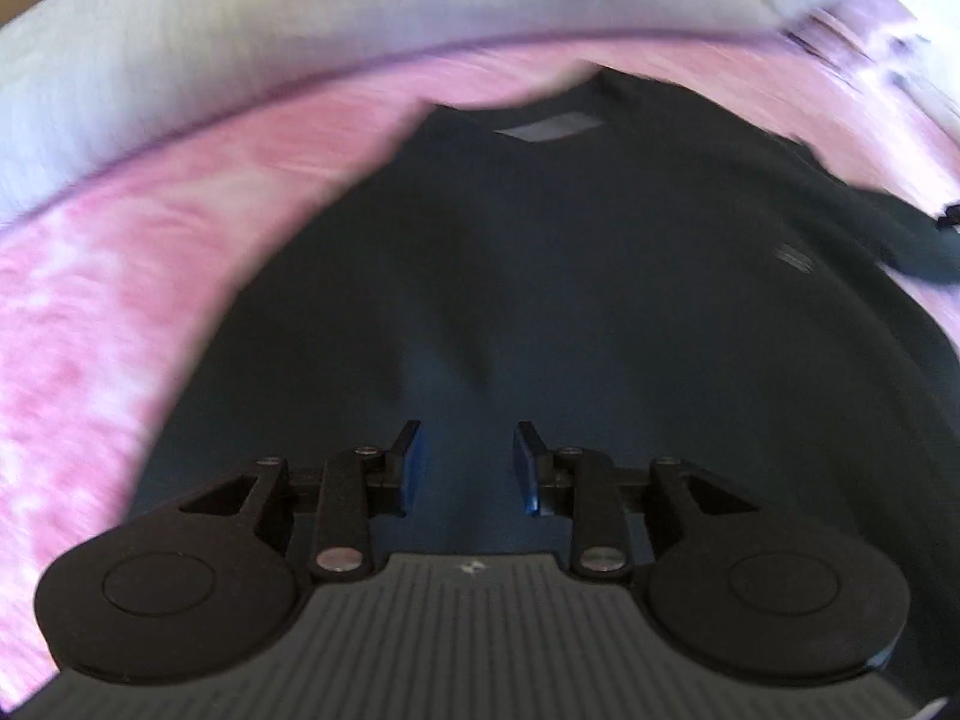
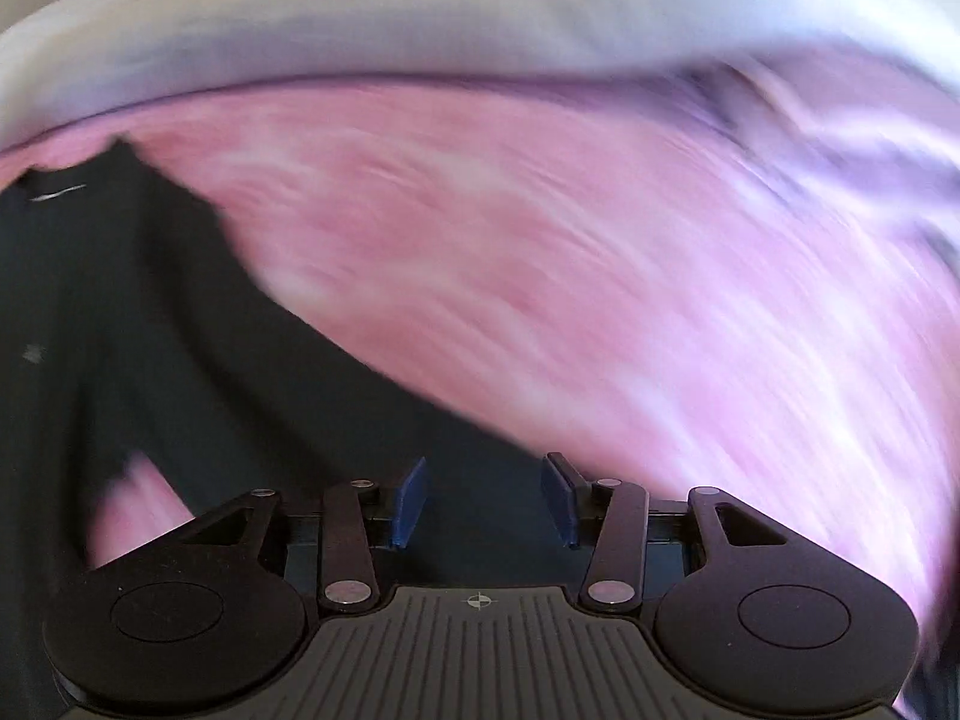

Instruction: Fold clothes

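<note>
A dark blue-green cloth shirt (image 1: 570, 276) lay spread flat on a pink and white blotchy cover (image 1: 90, 312), with its neck label toward the far edge, where a pale grey band ran. The left gripper (image 1: 466, 462) hung over the shirt, its blue pads spread apart, holding nothing. The right gripper (image 2: 486, 498) was spread too, over the shirt's right edge. Both views were blurry.
</note>
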Demonstrator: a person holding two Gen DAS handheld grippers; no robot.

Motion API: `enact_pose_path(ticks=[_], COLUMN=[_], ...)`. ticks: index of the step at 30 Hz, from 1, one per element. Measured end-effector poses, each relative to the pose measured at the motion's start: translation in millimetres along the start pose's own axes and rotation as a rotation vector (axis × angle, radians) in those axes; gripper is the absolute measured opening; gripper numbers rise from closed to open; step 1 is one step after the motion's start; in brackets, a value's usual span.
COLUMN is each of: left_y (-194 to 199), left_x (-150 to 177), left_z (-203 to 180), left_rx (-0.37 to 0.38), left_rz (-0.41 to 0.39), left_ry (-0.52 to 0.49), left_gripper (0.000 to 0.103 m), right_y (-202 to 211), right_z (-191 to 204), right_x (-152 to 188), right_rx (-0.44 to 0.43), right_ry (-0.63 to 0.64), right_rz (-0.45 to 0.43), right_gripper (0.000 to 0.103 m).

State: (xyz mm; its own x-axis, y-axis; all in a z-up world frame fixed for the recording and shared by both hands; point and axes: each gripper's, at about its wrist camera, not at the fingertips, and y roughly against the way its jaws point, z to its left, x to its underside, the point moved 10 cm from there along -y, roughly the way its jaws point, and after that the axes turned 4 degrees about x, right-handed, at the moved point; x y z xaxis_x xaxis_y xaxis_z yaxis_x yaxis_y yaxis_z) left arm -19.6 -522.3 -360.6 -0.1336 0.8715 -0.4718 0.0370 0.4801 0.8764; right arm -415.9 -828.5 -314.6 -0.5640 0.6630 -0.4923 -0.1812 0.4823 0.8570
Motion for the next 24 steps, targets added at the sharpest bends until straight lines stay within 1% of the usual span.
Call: enact_pose_path(ticks=[1,4,8,11,15,17,18,19,20,21,24], left_y=[0.7,-4.9,-23.0,-35.8,-49.4,-53.1,-54.3,-55.6,-56.1,-54.6,-57.8], left_x=[2.8,1.5,-19.0,-35.3,-50.0,-53.9,-55.8,-57.7,-59.3,-59.9,-61.2], left_z=[-21.6,-79.2,-139.5,-176.8,-217.8,-229.3,-234.4,-239.5,-244.5,-248.8,-256.9], left_rx=[0.022,0.079,0.126,0.147,0.153,0.149,0.147,0.145,0.143,0.143,0.152], left_rz=[0.0,-0.004,-0.003,0.005,0.03,0.043,0.049,0.054,0.058,0.06,0.069], left_ry=[-0.02,-0.07,-0.102,-0.159,-0.237,-0.249,-0.25,-0.252,-0.254,-0.257,-0.26], left_gripper=[0.027,0.028,0.028,0.029,0.03,0.03,0.03,0.03,0.03,0.03,0.03], right_y=[5.0,12.0,12.7,2.3,-26.3,-36.2,-35.6,-34.7,-31.1,-24.6,-12.3], right_z=[-20.9,-74.5,-136.6,-166.7,-193.0,-195.7,-198.2,-200.8,-202.8,-209.4,-230.0], right_x=[13.6,43.3,61.2,64.1,68.2,72.5,70.8,68.9,64.1,56.1,35.7], right_rx=[0.023,0.084,0.121,0.093,0.046,-0.028,-0.061,-0.092,-0.1,-0.039,0.089], right_ry=[-0.033,-0.075,-0.102,-0.105,-0.107,-0.152,-0.163,-0.173,-0.156,-0.112,-0.084], right_rz=[0.008,0.031,0.022,0.012,0.049,0.088,0.089,0.089,0.072,0.024,-0.097], right_gripper=[0.049,0.05,0.051,0.051,0.051,0.05,0.03,0.005,0.005,0.005,0.006])
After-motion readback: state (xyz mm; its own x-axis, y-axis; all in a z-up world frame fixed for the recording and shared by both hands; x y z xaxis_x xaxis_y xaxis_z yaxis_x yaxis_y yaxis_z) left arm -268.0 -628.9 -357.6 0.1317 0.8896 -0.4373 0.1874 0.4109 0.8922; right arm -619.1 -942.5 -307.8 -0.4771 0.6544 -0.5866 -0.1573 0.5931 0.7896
